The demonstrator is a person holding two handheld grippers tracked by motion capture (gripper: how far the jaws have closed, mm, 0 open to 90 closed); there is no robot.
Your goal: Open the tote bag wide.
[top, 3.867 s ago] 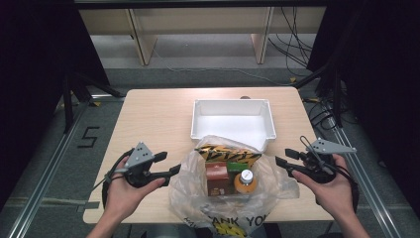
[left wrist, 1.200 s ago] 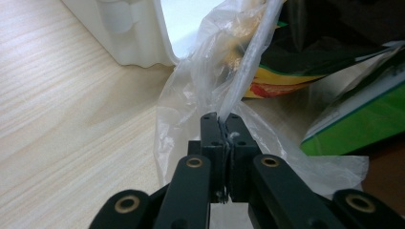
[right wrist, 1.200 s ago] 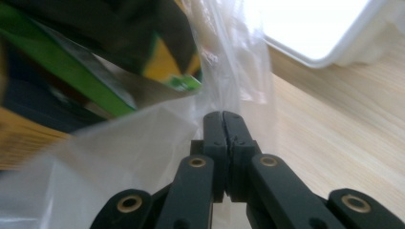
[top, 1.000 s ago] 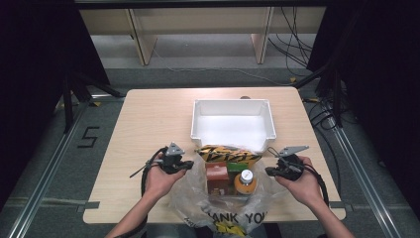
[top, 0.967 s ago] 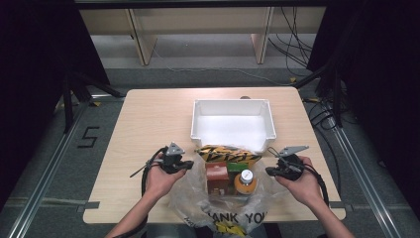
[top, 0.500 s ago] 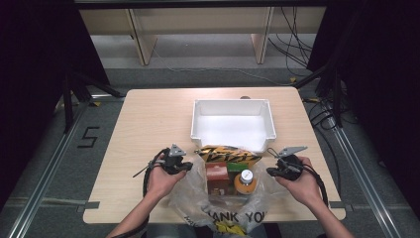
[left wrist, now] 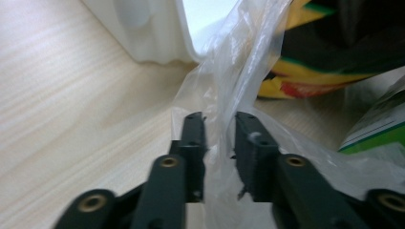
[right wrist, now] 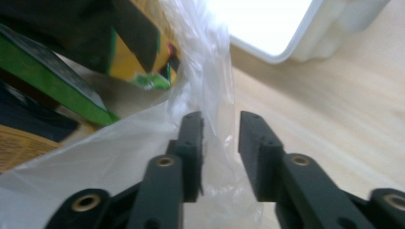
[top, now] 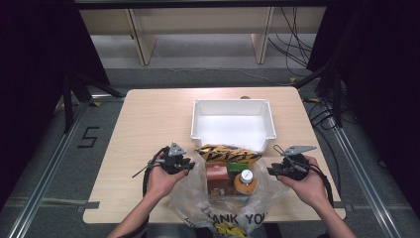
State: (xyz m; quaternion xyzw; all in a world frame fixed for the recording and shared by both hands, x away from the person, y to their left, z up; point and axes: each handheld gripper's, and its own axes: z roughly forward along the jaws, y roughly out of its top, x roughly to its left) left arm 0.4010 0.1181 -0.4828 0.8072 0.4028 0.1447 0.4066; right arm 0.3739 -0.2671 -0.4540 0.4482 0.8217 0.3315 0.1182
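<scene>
High view has you at the near edge of the wooden table point(top: 148, 124), with the clear plastic bag point(top: 223, 208) lying open between your two hands and the white bin point(top: 233, 106) standing just beyond it. Your left gripper point(top: 184, 164) sits at the bag's left edge and your right gripper point(top: 273, 171) at its right edge.

Left gripper view shows your jaws a little apart, having just been opening, with a fold of the bag's film point(left wrist: 224, 143) standing between them; the pads no longer press on it. Right gripper view shows the same: jaws just opened and parted, a fold of the film point(right wrist: 217, 138) in the gap, nothing pinched.

Judging by this, you have the bag's mouth spread and are letting go of both edges. That part looks done. Everything is still inside: the yellow and black snack bag point(top: 229, 154) at the mouth, nearest the bin, then the red-brown box point(top: 217, 178) and the orange bottle with a white cap point(top: 244, 181) side by side. The bin holds nothing yet. What seems left is to lift each item out and set it in the bin, probably starting with the snack bag.
</scene>
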